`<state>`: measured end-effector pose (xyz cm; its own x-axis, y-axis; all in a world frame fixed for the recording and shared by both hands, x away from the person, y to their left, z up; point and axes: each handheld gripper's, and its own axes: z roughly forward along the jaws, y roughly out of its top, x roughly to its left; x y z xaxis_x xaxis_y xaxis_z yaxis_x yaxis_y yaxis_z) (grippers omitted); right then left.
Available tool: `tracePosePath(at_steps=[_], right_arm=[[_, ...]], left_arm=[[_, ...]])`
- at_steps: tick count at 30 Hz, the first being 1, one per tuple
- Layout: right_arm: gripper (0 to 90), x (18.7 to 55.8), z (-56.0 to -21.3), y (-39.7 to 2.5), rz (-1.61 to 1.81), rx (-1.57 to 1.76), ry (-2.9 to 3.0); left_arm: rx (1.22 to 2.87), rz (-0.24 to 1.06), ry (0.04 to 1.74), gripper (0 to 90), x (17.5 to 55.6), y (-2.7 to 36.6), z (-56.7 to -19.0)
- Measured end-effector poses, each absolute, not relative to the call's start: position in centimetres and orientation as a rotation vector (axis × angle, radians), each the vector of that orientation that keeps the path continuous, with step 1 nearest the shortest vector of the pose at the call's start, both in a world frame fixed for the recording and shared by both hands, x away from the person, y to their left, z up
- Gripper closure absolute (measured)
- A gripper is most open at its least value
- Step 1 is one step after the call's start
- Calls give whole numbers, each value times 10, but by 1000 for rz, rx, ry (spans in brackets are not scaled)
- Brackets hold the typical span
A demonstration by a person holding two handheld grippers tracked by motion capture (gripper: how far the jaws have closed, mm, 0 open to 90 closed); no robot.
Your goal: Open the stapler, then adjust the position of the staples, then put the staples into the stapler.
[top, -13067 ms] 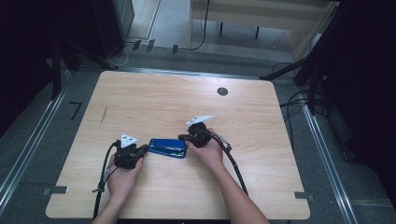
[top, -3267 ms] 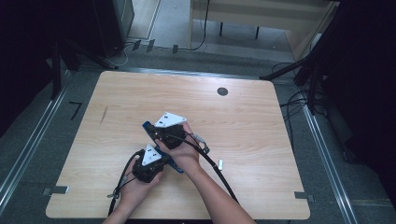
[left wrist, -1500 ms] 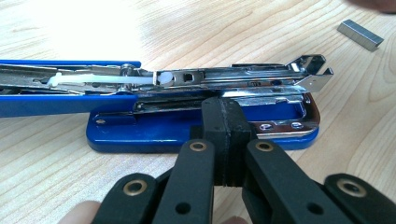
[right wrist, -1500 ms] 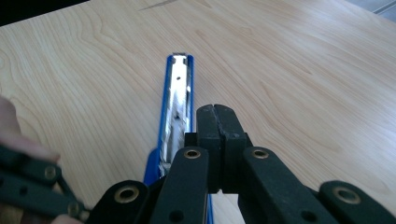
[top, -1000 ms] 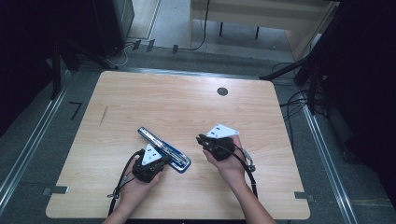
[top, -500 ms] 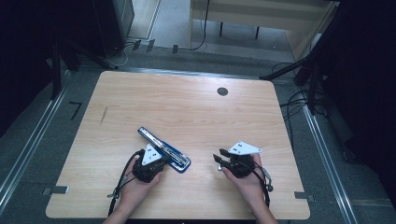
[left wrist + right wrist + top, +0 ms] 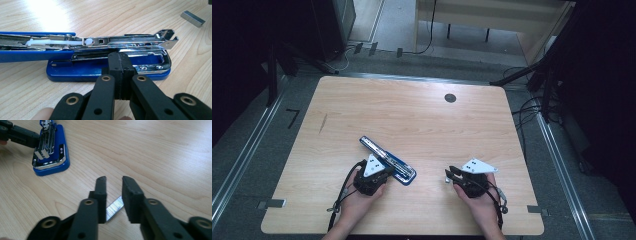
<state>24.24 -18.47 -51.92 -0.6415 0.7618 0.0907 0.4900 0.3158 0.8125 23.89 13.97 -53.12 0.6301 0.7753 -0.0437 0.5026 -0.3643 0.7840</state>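
The left gripper [image 7: 119, 75] is clenched on the base of the opened blue stapler [image 7: 110, 67] lying mid-table (no readable writing). The right gripper [image 7: 113, 188] hangs released over a staple strip [image 7: 114, 208].

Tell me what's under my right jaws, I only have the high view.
Observer: A strip of staples lies flat on the table between the right gripper's jaws.
Operator: Are they gripping it?
Observer: No, the jaws stand open, apart from each other.
Operator: And the left gripper?
Observer: The left gripper is shut on the near edge of the stapler, whose top is swung open.
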Motion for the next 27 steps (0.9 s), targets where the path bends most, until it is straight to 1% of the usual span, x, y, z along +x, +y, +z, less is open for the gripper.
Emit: tracePosePath(at_steps=[2,5,15,27], right_arm=[[864,243,-520,-180,1245,1110,2294],[892,246,-523,-175,1250,1109,2311],[897,251,-535,-160,1195,1105,2391],[890,256,-541,-169,1148,1141,2399]], left_arm=[[2043,432,998,900,239,139,-531],[2043,433,998,900,239,139,-531],[2043,431,998,900,239,139,-531],[2041,427,1001,900,239,140,-531]])
